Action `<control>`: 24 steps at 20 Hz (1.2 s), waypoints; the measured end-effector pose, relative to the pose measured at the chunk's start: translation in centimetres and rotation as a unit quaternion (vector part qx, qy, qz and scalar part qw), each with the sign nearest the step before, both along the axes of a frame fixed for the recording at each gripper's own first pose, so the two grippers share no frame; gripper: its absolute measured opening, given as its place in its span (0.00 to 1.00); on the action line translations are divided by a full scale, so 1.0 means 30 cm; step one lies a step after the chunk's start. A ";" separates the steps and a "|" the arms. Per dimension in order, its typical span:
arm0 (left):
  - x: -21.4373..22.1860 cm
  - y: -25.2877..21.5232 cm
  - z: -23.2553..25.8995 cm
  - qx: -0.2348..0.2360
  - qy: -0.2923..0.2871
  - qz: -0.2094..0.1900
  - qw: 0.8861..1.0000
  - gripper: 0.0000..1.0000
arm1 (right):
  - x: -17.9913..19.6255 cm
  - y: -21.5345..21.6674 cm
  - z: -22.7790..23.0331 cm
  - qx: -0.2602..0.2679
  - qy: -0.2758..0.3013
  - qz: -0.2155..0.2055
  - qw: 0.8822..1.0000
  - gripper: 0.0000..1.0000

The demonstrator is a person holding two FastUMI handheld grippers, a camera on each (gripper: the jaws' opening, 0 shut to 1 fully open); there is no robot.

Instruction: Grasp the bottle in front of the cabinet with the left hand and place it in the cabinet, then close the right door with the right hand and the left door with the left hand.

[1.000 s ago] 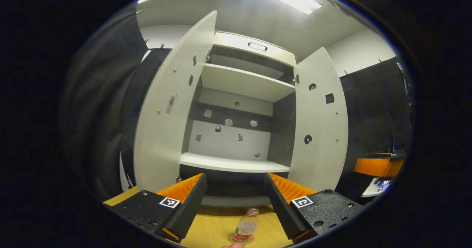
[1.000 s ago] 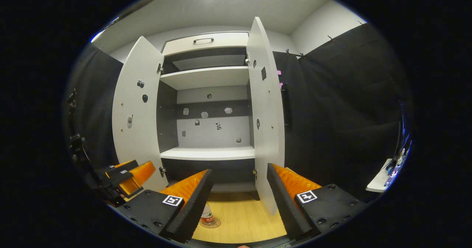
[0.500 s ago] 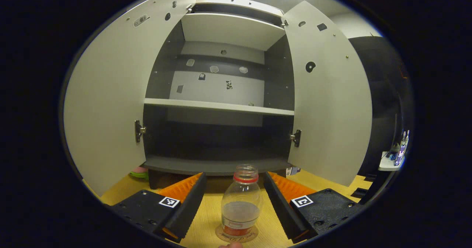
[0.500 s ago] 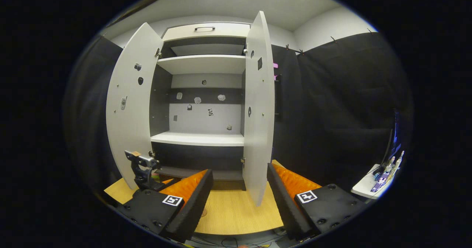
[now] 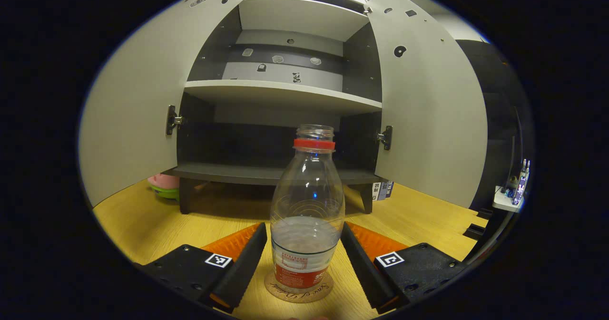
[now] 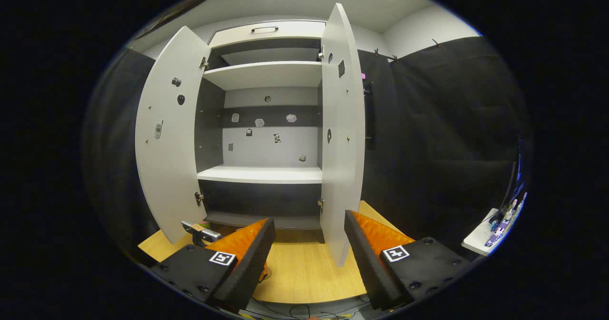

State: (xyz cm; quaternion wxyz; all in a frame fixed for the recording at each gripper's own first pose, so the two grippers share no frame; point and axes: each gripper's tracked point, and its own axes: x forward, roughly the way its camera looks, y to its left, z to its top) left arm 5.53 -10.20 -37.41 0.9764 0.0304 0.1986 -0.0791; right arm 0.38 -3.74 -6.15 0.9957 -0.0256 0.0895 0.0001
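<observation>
The left gripper [image 5: 303, 258] has two wedge-shaped jaws with ribbed inner faces, set at 7 and 5 o'clock in the left gripper view. Each jaw mounts on a black textured block with recessed screw heads along the outer edge. A square black-and-white fiducial marker sits on the top of each block. The right gripper [image 6: 309, 258] has the same construction: wedge jaws, black textured blocks, screw heads, one marker per block.

The wooden floor [image 5: 142, 220] carries the cabinet [image 5: 266, 172] on short legs, both doors open. A round coaster [image 5: 299, 289] lies on the boards in front of it — the clear bottle [image 5: 307, 215] stands upright on that coaster. A pink-and-green object [image 5: 164, 187] sits by the cabinet's left leg — too small to name.
</observation>
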 end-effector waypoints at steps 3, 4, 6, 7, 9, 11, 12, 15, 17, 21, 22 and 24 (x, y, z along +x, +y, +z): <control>-0.014 -0.006 -0.012 0.013 0.002 0.004 1.000 0.87 | 0.031 -0.018 0.004 0.010 -0.004 0.031 0.999 0.96; -0.019 -0.003 -0.001 0.022 0.004 0.010 1.000 0.74 | 0.038 -0.027 0.003 0.014 -0.003 0.043 0.999 0.97; -0.043 -0.009 0.060 0.026 0.005 0.022 0.999 0.70 | 0.051 -0.057 0.007 0.015 -0.002 0.065 0.998 0.96; -0.057 -0.014 0.105 0.026 0.005 0.031 0.999 0.69 | 0.058 -0.075 0.006 0.016 -0.002 0.076 0.997 0.96; -0.095 -0.019 0.226 0.018 0.006 0.053 0.998 0.69 | 0.070 -0.104 0.004 0.021 0.000 0.098 0.995 0.96; -0.125 -0.027 0.382 0.008 -0.003 0.076 0.997 0.69 | 0.077 -0.126 -0.003 0.031 0.001 0.119 0.992 0.96; -0.135 -0.031 0.471 0.003 -0.009 0.085 0.996 0.67 | 0.077 -0.130 -0.003 0.039 0.000 0.131 0.991 0.97; -0.121 -0.030 0.748 -0.006 -0.034 0.105 0.994 0.69 | 0.086 -0.142 -0.016 0.056 0.003 0.157 0.986 0.96; -0.074 -0.022 0.916 -0.005 -0.051 0.105 0.993 0.67 | 0.094 -0.159 -0.026 0.057 0.003 0.159 0.986 0.96; 0.132 -0.046 1.184 -0.017 -0.080 0.070 0.994 0.69 | 0.113 -0.205 -0.026 0.058 -0.006 0.127 0.990 0.96; 0.209 -0.055 1.237 -0.022 -0.091 0.055 0.994 0.69 | 0.118 -0.218 -0.021 0.060 -0.010 0.112 0.992 0.96; 0.363 -0.079 1.309 -0.031 -0.105 0.029 0.994 0.67 | 0.121 -0.244 -0.018 0.058 -0.016 0.079 0.995 0.96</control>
